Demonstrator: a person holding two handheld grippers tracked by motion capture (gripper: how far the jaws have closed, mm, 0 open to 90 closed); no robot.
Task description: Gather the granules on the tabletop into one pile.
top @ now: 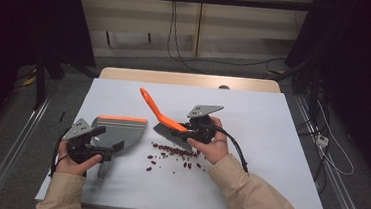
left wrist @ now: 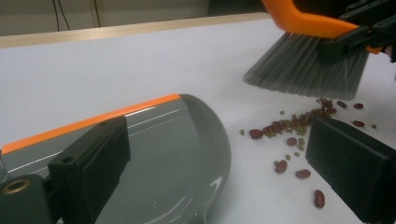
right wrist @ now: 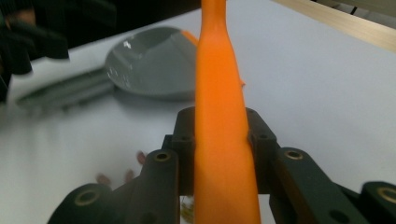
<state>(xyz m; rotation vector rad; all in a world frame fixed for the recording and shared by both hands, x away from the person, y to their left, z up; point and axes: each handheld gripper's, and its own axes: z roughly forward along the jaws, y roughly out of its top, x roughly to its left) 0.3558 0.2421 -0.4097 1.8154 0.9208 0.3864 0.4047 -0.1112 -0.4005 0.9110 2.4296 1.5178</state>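
My right tool (top: 196,130) grips the brush (top: 169,128) over the beans (top: 175,153); my left tool (top: 100,150) rests at the dustpan (top: 121,129).

On the white tabletop (top: 271,141), I have the right tool's jaws clamped on the brush's orange handle (right wrist: 222,140), with the grey bristles (left wrist: 308,70) hanging just above the scattered red and green beans. The grey dustpan lies flat, left of the beans, its orange edge facing away from me. My left tool's jaws stand wide apart, one over the pan, one beside the beans, clamping nothing.
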